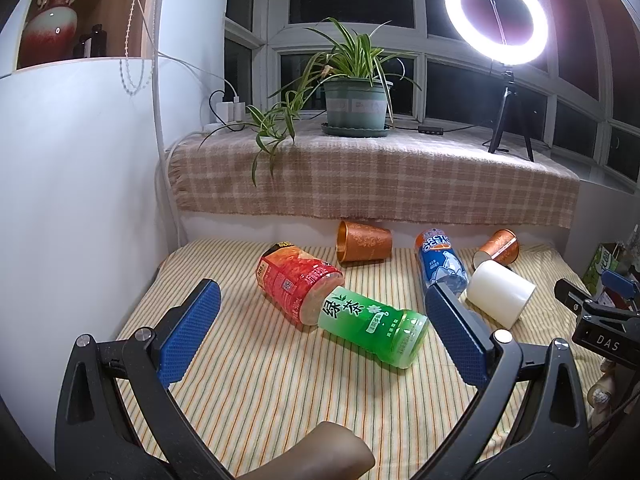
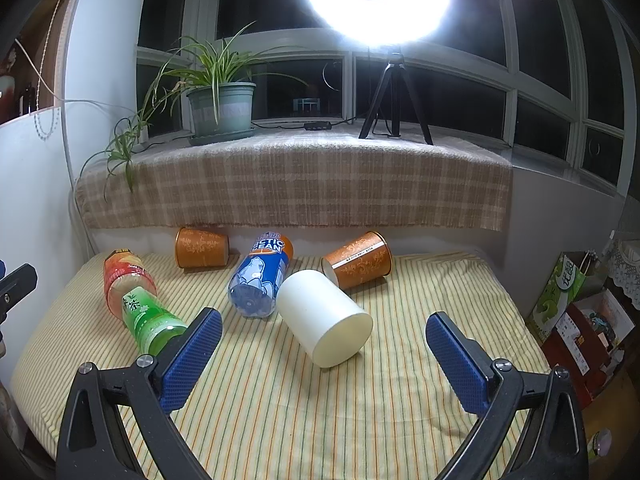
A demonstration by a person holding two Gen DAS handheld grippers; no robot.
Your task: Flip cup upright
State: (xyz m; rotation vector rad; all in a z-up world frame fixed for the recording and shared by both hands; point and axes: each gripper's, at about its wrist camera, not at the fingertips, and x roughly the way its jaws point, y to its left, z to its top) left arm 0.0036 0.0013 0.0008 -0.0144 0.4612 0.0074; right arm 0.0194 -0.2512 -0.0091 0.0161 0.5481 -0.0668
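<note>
A white cup (image 2: 326,318) lies on its side on the striped cloth, its flat end toward my right gripper (image 2: 324,344), which is open and empty just in front of it. The cup also shows in the left wrist view (image 1: 500,298). Two orange patterned cups lie on their sides near the back wall: one at left (image 2: 202,248) (image 1: 364,242), one at right (image 2: 358,260) (image 1: 498,249). My left gripper (image 1: 322,312) is open and empty, its jaws wide on either side of a green tea bottle (image 1: 374,326).
A red bottle (image 1: 298,282) and a blue bottle (image 2: 260,274) lie among the cups. A plaid-covered ledge (image 2: 296,180) behind holds a potted plant (image 2: 222,110) and a ring light tripod (image 2: 394,98). Boxes (image 2: 576,320) stand at the right of the striped cloth (image 2: 400,400).
</note>
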